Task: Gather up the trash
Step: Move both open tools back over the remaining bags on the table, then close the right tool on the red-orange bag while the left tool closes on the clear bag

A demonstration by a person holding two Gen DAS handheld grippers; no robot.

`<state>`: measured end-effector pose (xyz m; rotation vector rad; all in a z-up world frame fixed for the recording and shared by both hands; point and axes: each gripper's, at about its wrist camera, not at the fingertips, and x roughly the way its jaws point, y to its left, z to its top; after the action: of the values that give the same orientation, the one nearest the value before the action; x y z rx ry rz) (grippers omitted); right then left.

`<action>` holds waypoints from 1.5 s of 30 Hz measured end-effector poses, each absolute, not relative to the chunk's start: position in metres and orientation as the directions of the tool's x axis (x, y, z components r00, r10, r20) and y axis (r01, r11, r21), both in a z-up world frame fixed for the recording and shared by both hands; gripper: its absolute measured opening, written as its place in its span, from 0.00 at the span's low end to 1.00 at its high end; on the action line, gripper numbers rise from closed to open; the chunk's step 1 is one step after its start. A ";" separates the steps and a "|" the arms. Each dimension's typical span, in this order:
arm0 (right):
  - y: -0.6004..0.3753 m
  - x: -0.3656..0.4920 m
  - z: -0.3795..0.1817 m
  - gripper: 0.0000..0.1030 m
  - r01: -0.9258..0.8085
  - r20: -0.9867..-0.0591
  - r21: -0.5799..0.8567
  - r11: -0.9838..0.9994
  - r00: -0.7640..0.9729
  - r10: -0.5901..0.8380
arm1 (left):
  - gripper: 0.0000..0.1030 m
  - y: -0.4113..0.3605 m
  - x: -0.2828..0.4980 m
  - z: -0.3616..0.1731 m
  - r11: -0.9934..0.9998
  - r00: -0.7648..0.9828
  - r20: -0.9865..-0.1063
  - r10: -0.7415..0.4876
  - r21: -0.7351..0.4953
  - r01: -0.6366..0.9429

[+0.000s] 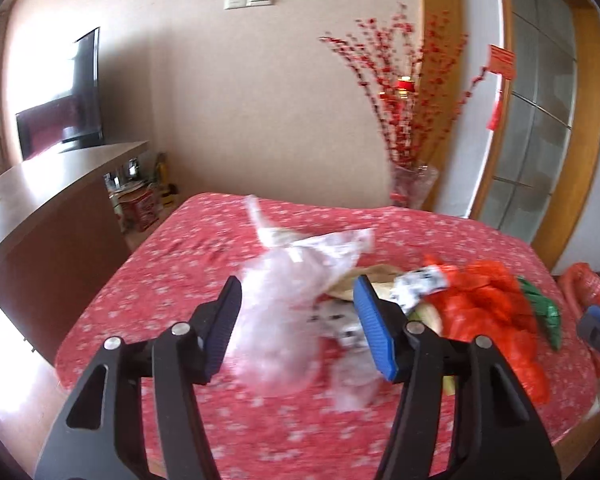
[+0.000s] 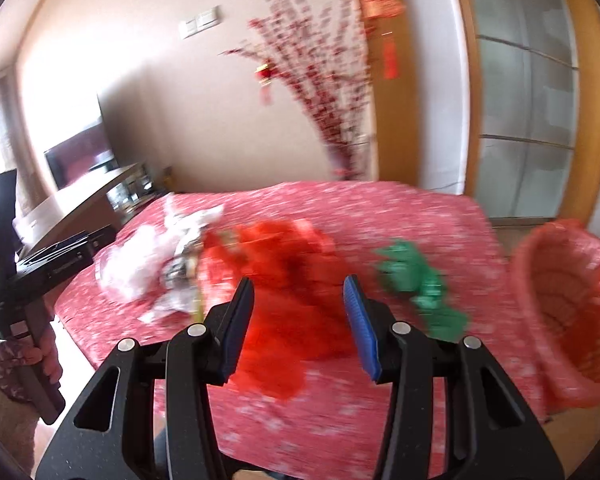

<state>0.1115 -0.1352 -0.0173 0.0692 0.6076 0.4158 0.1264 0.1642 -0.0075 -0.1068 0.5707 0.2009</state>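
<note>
The surface [image 1: 188, 280] wears a red cloth speckled with small white flowers. Between the left gripper's [image 1: 298, 294] jaws lies a clear, whitish plastic bag [image 1: 284, 280]; its pads are blue on black arms. Between the right gripper's [image 2: 298, 294] jaws lies a bright red-orange plastic bag [image 2: 288, 280], with a green wrapper [image 2: 416, 280] just right of them. Further right stands an orange woven basket [image 2: 572, 300]. Behind, red berry branches [image 1: 404, 92] stand against a beige wall [image 1: 220, 100].

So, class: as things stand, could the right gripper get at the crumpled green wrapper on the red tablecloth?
Probably yes. The right gripper is open and holds nothing, and the green wrapper lies bare on the cloth just right of it, beside the red plastic bag, with nothing over it.
</note>
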 end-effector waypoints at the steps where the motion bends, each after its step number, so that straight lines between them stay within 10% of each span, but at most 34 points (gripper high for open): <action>1: -0.127 0.113 -0.020 0.46 -0.372 -0.546 0.180 0.911 0.732 0.407 | 0.56 0.171 0.124 -0.010 0.973 0.819 -0.549 0.166 -0.046 -0.227; 9: -0.086 0.121 -0.049 0.46 -0.389 -0.632 0.115 0.914 0.681 0.369 | 0.57 0.192 0.119 -0.024 0.966 0.803 -0.571 0.171 -0.061 -0.249; 16: -0.090 0.125 -0.056 0.06 -0.389 -0.649 0.133 0.911 0.661 0.377 | 0.59 0.199 0.124 -0.036 0.966 0.790 -0.591 0.162 -0.066 -0.248; 33: -0.149 0.110 0.022 0.04 -0.307 -0.428 0.221 0.926 0.822 0.375 | 0.59 0.197 0.146 -0.057 0.969 0.752 -0.648 0.124 -0.083 -0.232; 36: -0.159 0.114 0.018 0.04 -0.277 -0.441 0.237 0.931 0.823 0.358 | 0.47 0.193 0.154 -0.060 0.972 0.745 -0.658 0.107 -0.086 -0.216; 38: -0.164 0.115 0.016 0.04 -0.264 -0.449 0.247 0.933 0.822 0.351 | 0.17 0.192 0.160 -0.064 0.975 0.734 -0.673 0.091 -0.090 -0.203; 40: -0.168 0.115 0.013 0.04 -0.251 -0.455 0.244 0.937 0.823 0.339 | 0.07 0.194 0.161 -0.064 0.975 0.733 -0.677 0.065 -0.113 -0.191; 45: -0.183 0.113 0.014 0.04 -0.223 -0.452 0.243 0.944 0.835 0.313 | 0.05 0.197 0.153 -0.042 0.976 0.766 -0.640 0.057 -0.126 -0.178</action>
<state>0.1130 -0.1828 0.0142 0.1839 0.5080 0.2855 0.1533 0.1967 -0.0415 -0.1839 0.6872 0.1283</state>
